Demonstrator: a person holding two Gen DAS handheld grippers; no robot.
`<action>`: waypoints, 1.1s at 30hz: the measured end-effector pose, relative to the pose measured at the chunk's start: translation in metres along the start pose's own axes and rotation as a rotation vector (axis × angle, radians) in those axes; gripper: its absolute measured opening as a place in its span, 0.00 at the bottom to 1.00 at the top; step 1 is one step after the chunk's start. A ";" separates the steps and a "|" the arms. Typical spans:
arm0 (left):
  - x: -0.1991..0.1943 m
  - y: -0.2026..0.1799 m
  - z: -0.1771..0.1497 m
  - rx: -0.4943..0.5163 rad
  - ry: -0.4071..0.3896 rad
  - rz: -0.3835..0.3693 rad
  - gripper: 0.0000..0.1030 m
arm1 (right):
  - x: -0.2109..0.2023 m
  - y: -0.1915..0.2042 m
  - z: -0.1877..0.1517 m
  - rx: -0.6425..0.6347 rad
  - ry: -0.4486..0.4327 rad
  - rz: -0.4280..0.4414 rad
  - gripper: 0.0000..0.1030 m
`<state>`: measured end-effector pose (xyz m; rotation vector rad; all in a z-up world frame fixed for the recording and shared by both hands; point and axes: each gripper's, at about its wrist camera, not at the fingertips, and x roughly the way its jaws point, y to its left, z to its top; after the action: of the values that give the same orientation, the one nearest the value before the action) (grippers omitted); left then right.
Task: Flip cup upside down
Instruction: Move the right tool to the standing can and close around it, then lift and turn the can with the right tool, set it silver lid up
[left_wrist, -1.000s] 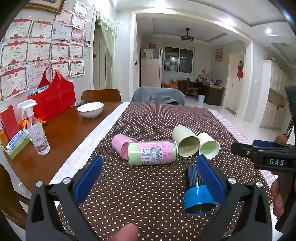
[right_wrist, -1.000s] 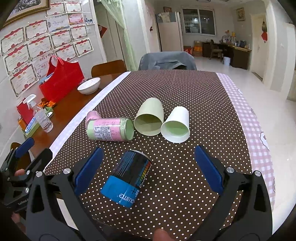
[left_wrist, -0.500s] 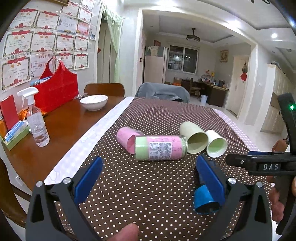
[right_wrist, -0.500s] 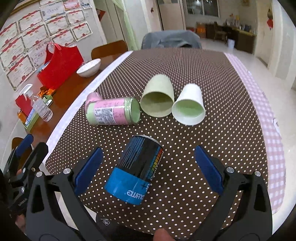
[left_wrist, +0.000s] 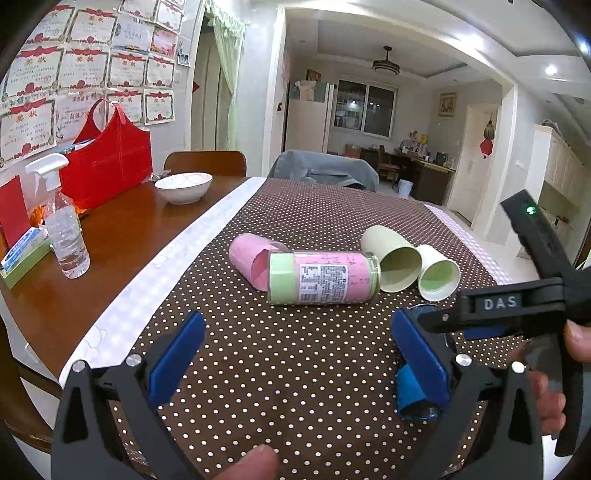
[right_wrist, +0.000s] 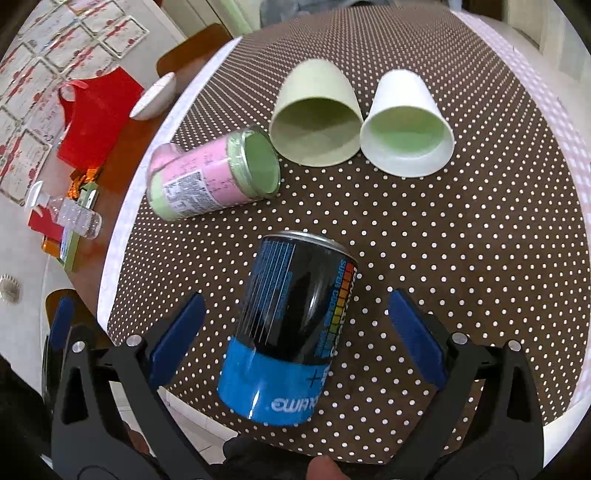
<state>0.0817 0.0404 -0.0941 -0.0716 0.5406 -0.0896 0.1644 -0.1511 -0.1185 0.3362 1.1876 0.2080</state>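
Several cups lie on their sides on the brown dotted tablecloth. A black and blue can-shaped cup lies between the wide-open jaws of my right gripper, untouched by the pads. Farther off lie a pale green cup, a white cup and a pink and green jar-like cup. In the left wrist view my left gripper is open and empty above the cloth, with the pink and green cup, a pink cup behind it, the pale green cup and the white cup beyond. The right gripper's body hides most of the blue cup.
On the bare wooden table at the left stand a spray bottle, a red bag and a white bowl. Chairs stand at the far end. The table's front edge is close under my right gripper.
My right gripper has moved down and forward over the black and blue cup, which now lies between its open jaws. The left gripper has lowered slightly and stays open.
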 end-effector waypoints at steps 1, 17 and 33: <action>0.000 0.001 0.000 -0.002 0.001 0.001 0.96 | 0.003 0.000 0.002 0.004 0.014 0.001 0.91; 0.000 0.006 0.002 -0.015 0.005 -0.004 0.96 | 0.032 0.003 0.012 0.003 0.141 0.021 0.67; -0.007 -0.011 0.005 0.012 0.006 -0.013 0.96 | -0.021 -0.013 -0.007 -0.043 -0.096 0.092 0.66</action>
<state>0.0775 0.0305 -0.0856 -0.0627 0.5453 -0.1055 0.1505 -0.1690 -0.1073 0.3599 1.0723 0.2933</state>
